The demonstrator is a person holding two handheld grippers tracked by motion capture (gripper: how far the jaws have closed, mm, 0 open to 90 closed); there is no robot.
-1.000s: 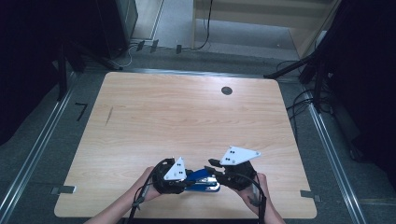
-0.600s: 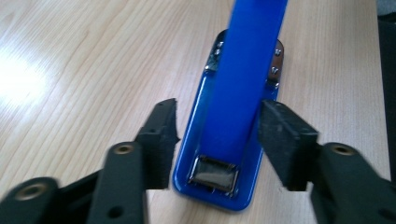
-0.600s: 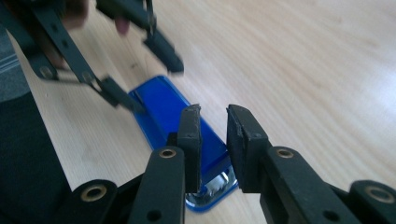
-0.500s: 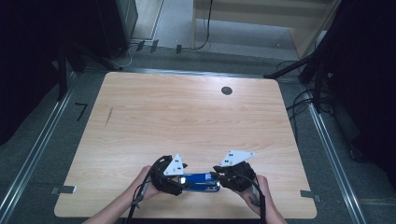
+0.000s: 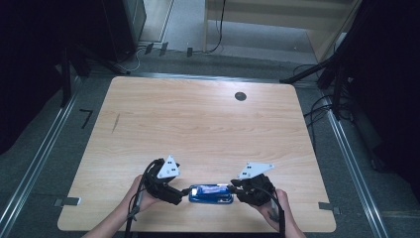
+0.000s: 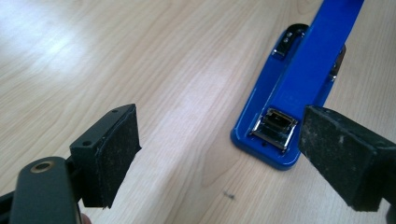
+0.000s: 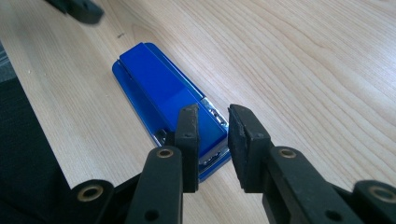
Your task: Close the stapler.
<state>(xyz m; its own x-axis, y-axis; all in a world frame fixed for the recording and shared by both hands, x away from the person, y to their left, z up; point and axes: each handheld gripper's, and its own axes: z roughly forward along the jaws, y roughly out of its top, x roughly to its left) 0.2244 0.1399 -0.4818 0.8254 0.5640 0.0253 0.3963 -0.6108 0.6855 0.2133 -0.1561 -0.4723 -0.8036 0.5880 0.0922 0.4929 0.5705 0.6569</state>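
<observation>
High view: a glossy blue plastic stapler [image 5: 211,193] lay flat by the pale wooden table's [image 5: 198,119] near edge.
The left gripper [image 6: 224,149], jaws just opening, stood wide and free; the right gripper [image 7: 213,140], jaws narrowly apart, gripped nothing. Any regrasp should probably square onto the stapler's sides; open room lay beyond.

The high view looks forward and down from above the person's side, taking in the whole tabletop [image 5: 208,124] from well off. The left gripper view rides low on the left claw [image 6: 233,154], close to the wood, looking along its two jaws at one end of the stapler [image 6: 299,88]. The right gripper view sits a little higher on the right claw [image 7: 212,140], looking down at the stapler's other end. All three share the stapler and the tabletop's near edge.
</observation>
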